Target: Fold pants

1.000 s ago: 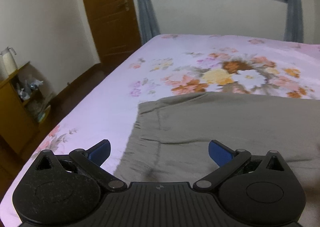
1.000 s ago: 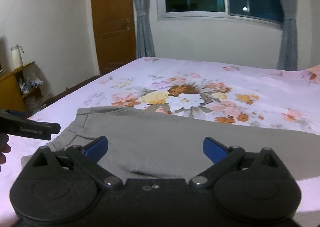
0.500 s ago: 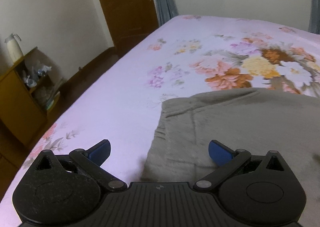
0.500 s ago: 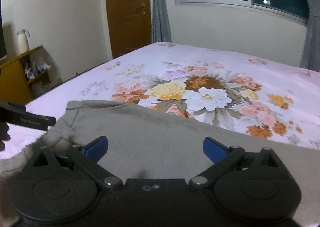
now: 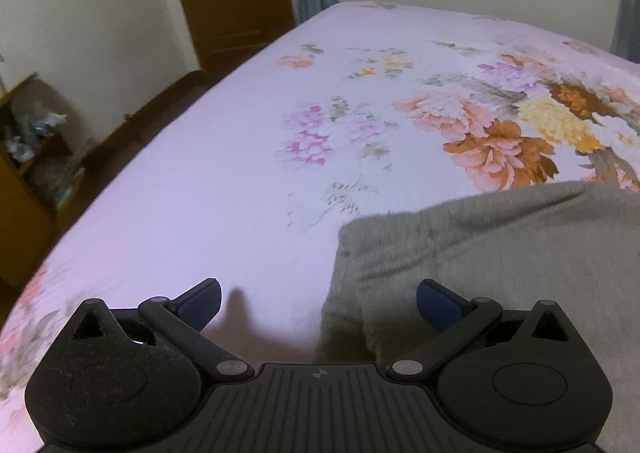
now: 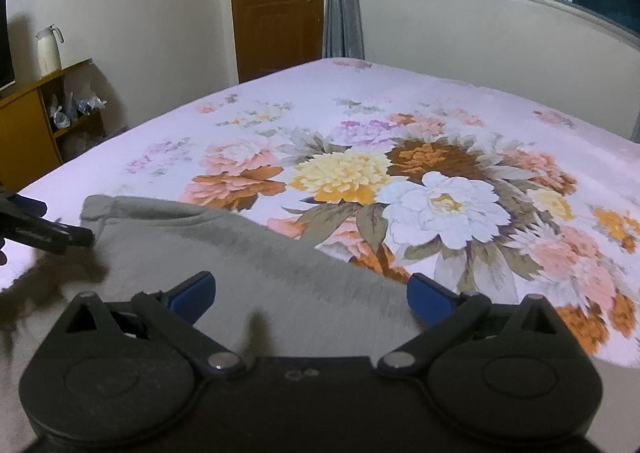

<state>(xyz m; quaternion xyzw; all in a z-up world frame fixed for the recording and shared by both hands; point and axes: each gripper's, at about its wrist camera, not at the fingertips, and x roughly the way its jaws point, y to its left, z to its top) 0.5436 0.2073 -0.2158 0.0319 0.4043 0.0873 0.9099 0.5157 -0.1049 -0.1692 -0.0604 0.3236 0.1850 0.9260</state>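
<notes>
Across the flowered bed (image 6: 400, 113), I see the pants (image 6: 248, 265) stretching nine-to-three under my right gripper (image 6: 311, 293), their end at two o'clock of my left gripper (image 5: 319, 303), both released.

pants (image 5: 500, 253): cut off by right frame edge | left claw (image 6: 44, 233): only tip shows beside pants | shelf (image 5: 36, 157) contents: blurred

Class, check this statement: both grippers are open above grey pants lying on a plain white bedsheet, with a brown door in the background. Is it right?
Not quite. The bedsheet is not plain white: the right wrist view shows it pale pink with a large floral print. The rest stands: the left gripper and right gripper are both open above the grey pants, with the brown door behind.
</notes>
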